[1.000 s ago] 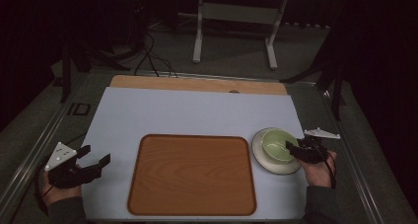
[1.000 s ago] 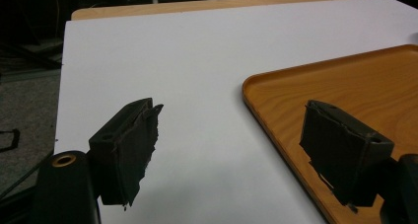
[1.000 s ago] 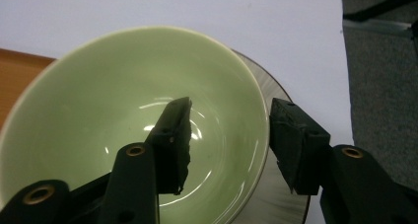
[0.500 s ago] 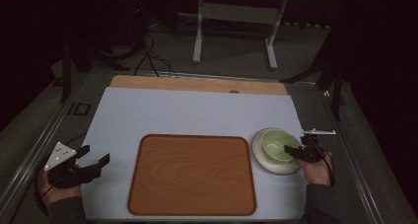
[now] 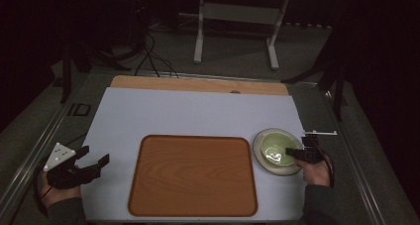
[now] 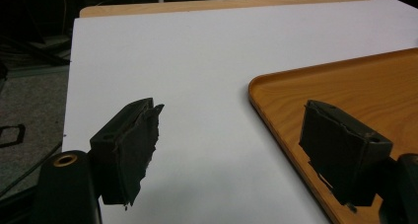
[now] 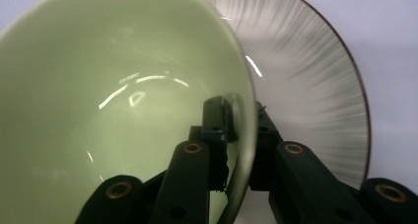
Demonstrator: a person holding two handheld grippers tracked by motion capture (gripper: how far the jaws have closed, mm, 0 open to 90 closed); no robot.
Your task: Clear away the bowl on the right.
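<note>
A pale green bowl (image 5: pixel 274 148) (image 7: pixel 123 86) sits on a grey streaked plate (image 5: pixel 261 155) (image 7: pixel 305 71) at the table's right, beside the wooden tray (image 5: pixel 193 175). My right gripper (image 5: pixel 292 153) (image 7: pixel 241 120) reaches in from the right. Its jaws have just been closing and now pinch the bowl's near rim, one inside and one outside. At the table's left edge, my left gripper (image 5: pixel 95 154) (image 6: pixel 231 135) hovers open over the white sheet, nothing between its jaws, and the tray's corner (image 6: pixel 355 86) lies beside its right jaw.
A white sheet (image 5: pixel 198 113) covers the wooden tabletop, whose bare strip (image 5: pixel 198 84) runs along the far edge. Table legs and cables stand on the dark floor beyond. The tray is bare.
The right gripper's jaws have closed onto the bowl's rim, with the hand shifted only slightly. The left gripper has stayed where it was.
</note>
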